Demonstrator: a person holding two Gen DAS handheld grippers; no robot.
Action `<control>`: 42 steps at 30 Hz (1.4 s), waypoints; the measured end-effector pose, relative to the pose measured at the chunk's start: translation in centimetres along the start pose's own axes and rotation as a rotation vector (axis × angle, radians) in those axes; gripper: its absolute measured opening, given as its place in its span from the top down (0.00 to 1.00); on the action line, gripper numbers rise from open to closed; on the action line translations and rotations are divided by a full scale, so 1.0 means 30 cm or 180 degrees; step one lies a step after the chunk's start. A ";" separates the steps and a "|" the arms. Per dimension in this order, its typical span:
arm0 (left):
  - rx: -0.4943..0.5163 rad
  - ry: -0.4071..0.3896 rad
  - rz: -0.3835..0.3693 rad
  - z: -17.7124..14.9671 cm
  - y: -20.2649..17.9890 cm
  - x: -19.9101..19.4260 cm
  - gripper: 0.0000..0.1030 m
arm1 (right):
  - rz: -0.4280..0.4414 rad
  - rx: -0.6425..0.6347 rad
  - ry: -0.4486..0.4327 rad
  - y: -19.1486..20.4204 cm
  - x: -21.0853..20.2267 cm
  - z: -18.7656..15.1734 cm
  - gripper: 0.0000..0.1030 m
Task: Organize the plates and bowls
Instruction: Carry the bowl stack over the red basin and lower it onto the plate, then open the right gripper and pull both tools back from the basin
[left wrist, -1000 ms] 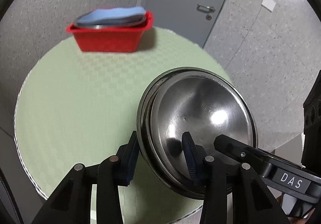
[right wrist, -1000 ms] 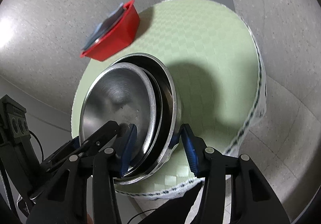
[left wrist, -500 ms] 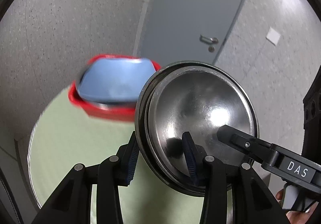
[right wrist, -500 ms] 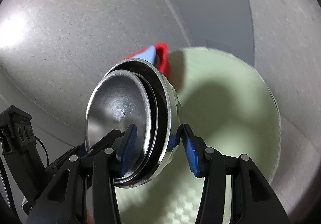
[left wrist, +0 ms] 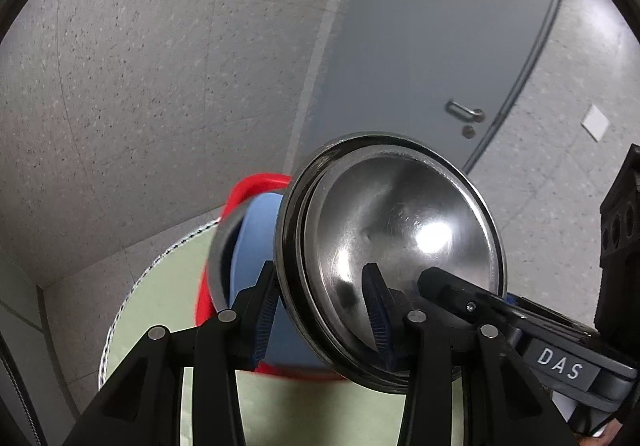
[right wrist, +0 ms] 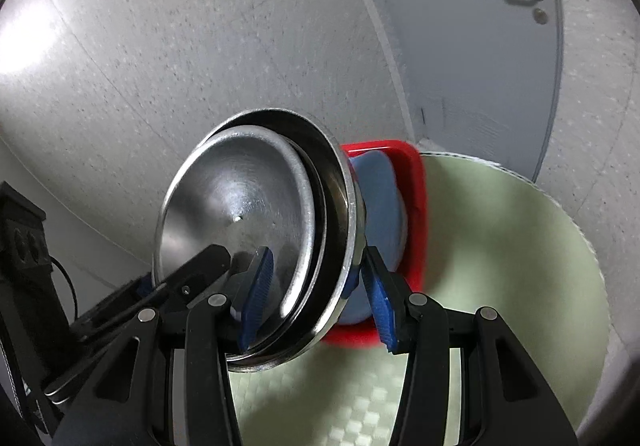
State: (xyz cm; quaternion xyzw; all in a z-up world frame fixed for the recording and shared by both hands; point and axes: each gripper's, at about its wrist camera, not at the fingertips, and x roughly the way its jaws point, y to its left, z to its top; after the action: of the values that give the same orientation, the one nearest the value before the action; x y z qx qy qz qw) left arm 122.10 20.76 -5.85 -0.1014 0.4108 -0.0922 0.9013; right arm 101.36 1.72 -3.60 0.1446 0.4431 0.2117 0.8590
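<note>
Table [right wrist: 520,286]: round, under a pale green checked cloth; broad sweep seen from the right wrist, only a sliver from the left wrist.
Door [left wrist: 440,46]: grey, with lever handle; large in the left view, at the upper right edge in the right view.
Red bin [right wrist: 416,206]: on the table behind the bowls, holding a blue plate [right wrist: 380,198]; steel rim beside the plate seen only from the left wrist.
Steel bowls [left wrist: 392,254]: nested stack, lifted clear of the table, tilted on edge in front of the bin; inner hollow plain in the left view, stepped rims plainer in the right.
Left gripper [left wrist: 320,310]: jaws closing, clamped across the stack's rim, one pad inside, one outside.
Right gripper [right wrist: 316,294]: narrowly parted, clamped on the opposite rim.
</note>
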 end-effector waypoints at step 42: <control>-0.0002 -0.0020 0.0256 -0.003 0.039 0.071 0.07 | -0.0547 -0.0238 0.0006 0.018 0.099 -0.085 0.37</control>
State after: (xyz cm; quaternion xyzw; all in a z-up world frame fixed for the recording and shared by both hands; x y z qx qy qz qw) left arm 123.50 21.35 -7.74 -0.0854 0.4118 -0.0555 0.9056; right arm 100.67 3.80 -6.89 0.0737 0.4464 0.1537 0.8784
